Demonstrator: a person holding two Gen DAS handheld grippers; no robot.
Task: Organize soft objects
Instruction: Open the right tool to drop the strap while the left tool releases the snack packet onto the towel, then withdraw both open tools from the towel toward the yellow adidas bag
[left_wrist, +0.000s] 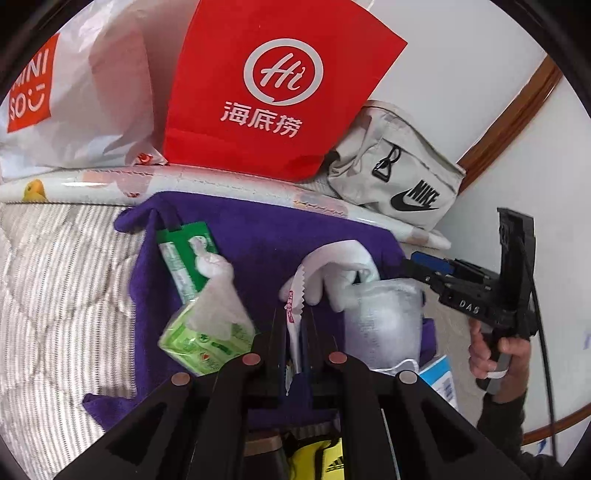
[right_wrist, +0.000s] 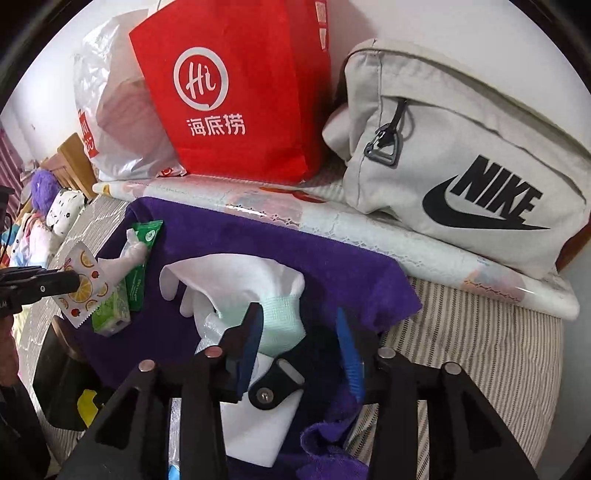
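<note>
A purple towel (left_wrist: 266, 236) lies on the striped bed, also in the right wrist view (right_wrist: 295, 251). My left gripper (left_wrist: 293, 332) is shut on a flat fruit-print packet (left_wrist: 293, 314), held above the towel; the packet shows in the right wrist view (right_wrist: 83, 282). My right gripper (right_wrist: 299, 332) is open over white gloves (right_wrist: 236, 280) and a mint-cuffed glove (right_wrist: 282, 317); its blue pads (right_wrist: 349, 354) straddle them. Green tissue packs (left_wrist: 199, 332) and a green wipe pack (left_wrist: 184, 254) lie on the towel's left. A clear bubble-wrap pouch (left_wrist: 384, 325) lies beside the gloves (left_wrist: 336, 273).
A red Haidilao bag (left_wrist: 273, 81), a white Miniso bag (left_wrist: 74, 92) and a beige Nike bag (right_wrist: 461, 155) stand against the wall on a rolled patterned sheet (right_wrist: 369, 225). Plush toys (right_wrist: 55, 206) lie far left. A yellow-black item (left_wrist: 317, 458) sits below my left gripper.
</note>
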